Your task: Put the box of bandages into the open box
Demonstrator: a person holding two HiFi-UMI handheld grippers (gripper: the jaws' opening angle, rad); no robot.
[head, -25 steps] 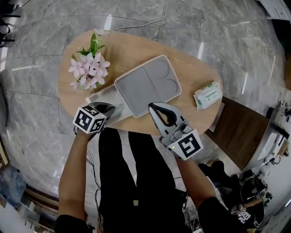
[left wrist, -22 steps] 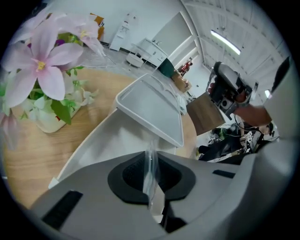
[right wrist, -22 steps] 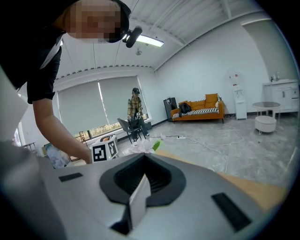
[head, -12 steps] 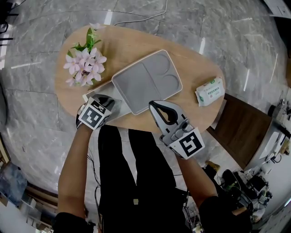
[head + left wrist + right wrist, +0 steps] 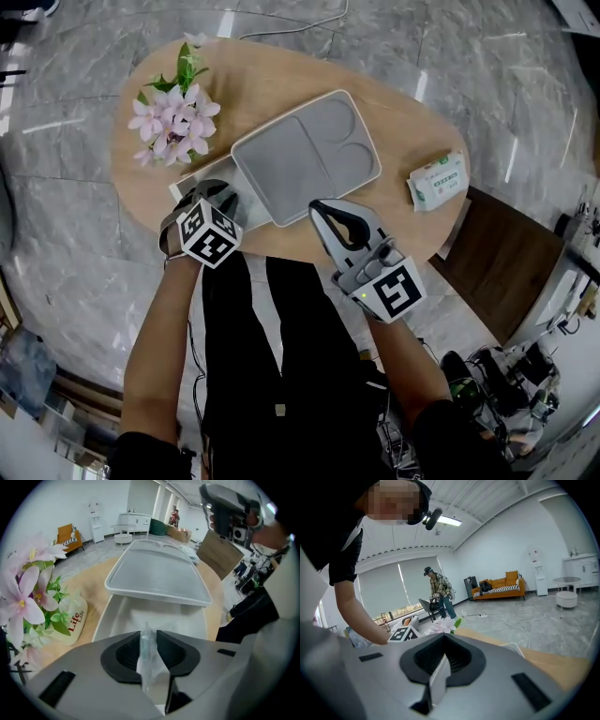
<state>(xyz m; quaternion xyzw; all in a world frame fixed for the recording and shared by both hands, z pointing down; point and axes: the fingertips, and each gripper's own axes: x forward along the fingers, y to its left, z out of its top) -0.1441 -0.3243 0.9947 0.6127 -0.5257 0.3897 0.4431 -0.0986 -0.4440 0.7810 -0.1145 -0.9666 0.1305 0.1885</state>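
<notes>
The bandage pack (image 5: 437, 180), white with green print, lies at the table's right end, far from both grippers. The open white box (image 5: 178, 192) sits at the table's near left, and a grey lid (image 5: 305, 159) rests partly over its far side. My left gripper (image 5: 217, 195) hovers over the box's near end. In the left gripper view the box (image 5: 101, 620) lies below my left gripper (image 5: 147, 644). Its jaws are opening, with only a thin clear strip between them. My right gripper (image 5: 323, 214) hangs over the near table edge, shut and empty; the right gripper view shows my right gripper (image 5: 440, 667) with its jaws together.
Pink flowers (image 5: 173, 127) in a small pouch (image 5: 75, 618) stand at the table's far left, close to the white box. The oval wooden table (image 5: 412, 122) stands on a marble floor, and a brown board lies on the floor to its right.
My left gripper has lifted a little and shifted right over the white box's near end. The right gripper and the bandage pack have kept their places.
</notes>
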